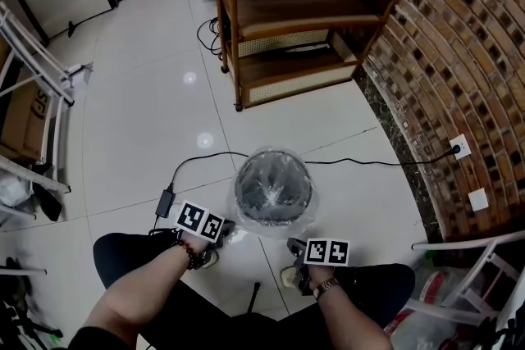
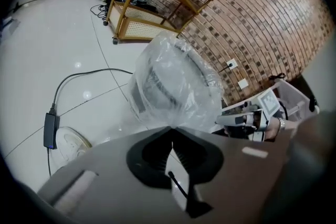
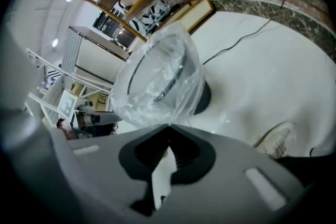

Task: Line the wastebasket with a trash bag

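Floor (image 1: 148, 119): pale glossy tile is carrying the wastebasket (image 1: 273, 191), which is standing upright just ahead of the seated person's knees.
Brick wall (image 1: 459, 37): is curving past the wastebasket on its right, well apart from it.
Wooden shelf unit (image 1: 295, 12): is standing beyond the wastebasket, against that wall, with a clear gap between the two.
Wastebasket: dark and round, it is sitting mouth upward; its interior is showing through the film.
Trash bag (image 2: 178, 86): clear plastic is draping over the wastebasket's mouth and ballooning around its sides. Its near edge is stretching from the wastebasket's rim back toward the person, gathered at two points.
Left gripper (image 2: 172, 128): is hovering at the wastebasket's near-left side, jaws pressed together and pinching a gather of the trash bag's film at their tips.
Right gripper (image 3: 169, 126): is hovering at the wastebasket's near-right side, jaws likewise closed on a gather of the film.
Cable (image 1: 361, 162): is lying on the tile behind the wastebasket, running out to either side.
Power adapter (image 1: 165, 202): is lying to the wastebasket's left, on the cable.
Wall socket (image 1: 461, 146): is sitting low on the brick, far right of the wastebasket, taking the cable's plug.
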`<action>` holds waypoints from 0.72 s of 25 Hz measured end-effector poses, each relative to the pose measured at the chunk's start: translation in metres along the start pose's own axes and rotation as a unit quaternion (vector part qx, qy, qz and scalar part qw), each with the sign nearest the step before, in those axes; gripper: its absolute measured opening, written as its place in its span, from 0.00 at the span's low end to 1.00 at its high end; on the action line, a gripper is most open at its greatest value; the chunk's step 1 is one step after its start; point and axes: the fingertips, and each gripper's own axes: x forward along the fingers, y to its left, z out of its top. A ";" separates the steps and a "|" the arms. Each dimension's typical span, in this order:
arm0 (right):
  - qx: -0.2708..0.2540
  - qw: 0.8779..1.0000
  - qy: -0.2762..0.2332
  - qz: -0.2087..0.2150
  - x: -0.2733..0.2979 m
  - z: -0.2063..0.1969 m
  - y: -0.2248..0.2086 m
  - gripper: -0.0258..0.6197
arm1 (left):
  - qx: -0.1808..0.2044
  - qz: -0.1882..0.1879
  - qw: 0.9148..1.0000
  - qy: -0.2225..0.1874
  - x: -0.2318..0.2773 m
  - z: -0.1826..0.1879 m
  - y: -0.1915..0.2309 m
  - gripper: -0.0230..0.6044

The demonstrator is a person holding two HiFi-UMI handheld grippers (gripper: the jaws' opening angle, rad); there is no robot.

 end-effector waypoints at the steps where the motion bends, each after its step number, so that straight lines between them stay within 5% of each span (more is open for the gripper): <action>1: -0.004 1.000 0.006 -0.001 0.000 -0.004 0.002 0.04 | 0.000 0.003 1.000 0.004 0.000 -0.002 0.001 0.04; 7: -0.019 1.000 0.014 -0.021 0.005 -0.010 -0.005 0.04 | -0.001 0.015 1.000 0.019 0.003 -0.006 0.005 0.07; 8: -0.020 0.999 0.008 -0.027 0.006 -0.006 -0.009 0.06 | 0.001 0.020 1.000 0.020 0.004 -0.006 0.006 0.14; 10: -0.020 0.999 -0.001 -0.033 0.007 0.002 -0.014 0.27 | 0.001 0.029 0.999 0.024 0.004 -0.006 0.011 0.36; 12: -0.029 0.999 -0.007 -0.041 0.003 0.009 -0.016 0.32 | -0.002 0.037 0.999 0.024 0.001 -0.005 0.016 0.50; 18: -0.089 0.990 -0.082 -0.071 -0.040 0.058 -0.005 0.34 | -0.009 0.019 0.999 -0.034 -0.025 0.027 0.005 0.55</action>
